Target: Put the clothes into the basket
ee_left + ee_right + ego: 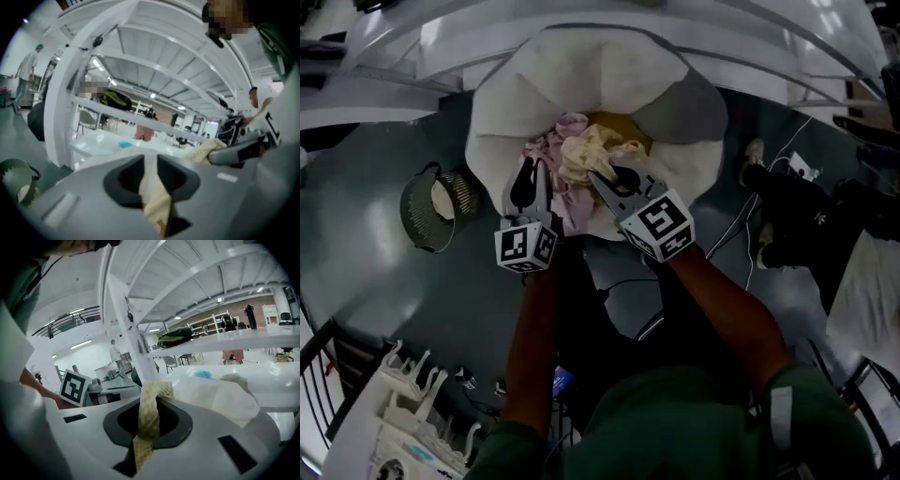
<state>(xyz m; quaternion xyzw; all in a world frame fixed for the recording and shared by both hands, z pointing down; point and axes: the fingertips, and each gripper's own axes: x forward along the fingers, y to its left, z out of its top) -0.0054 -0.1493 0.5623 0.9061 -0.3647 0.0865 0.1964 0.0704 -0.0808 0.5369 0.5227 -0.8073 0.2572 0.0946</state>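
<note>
Just ahead of the person's green top [675, 422], both forearms reach forward and hold the two grippers side by side over the basket. On the floor [366, 253] at the near left lie white bags [384, 422] with handles.

The left gripper [529, 169] is clenched on a fold of pale cream cloth [589, 152], which the left gripper view shows pinched between its jaws. The right gripper [598, 176], just beside it, is clenched on a twisted strand of what looks like the same cloth. The strand runs up through its jaws and hangs out behind them. The cloth bunches between the two grippers' tips, over the basket's opening.

Below it the basket [502, 122], round and lined in white, stands on the grey floor. A pink garment [551, 142] lies inside against its near wall, with something yellow [617, 122] further in.

To the left of the basket and apart from it stands a small wire bin [417, 220] with something white inside. Beyond the basket runs a white frame [384, 98].
</note>
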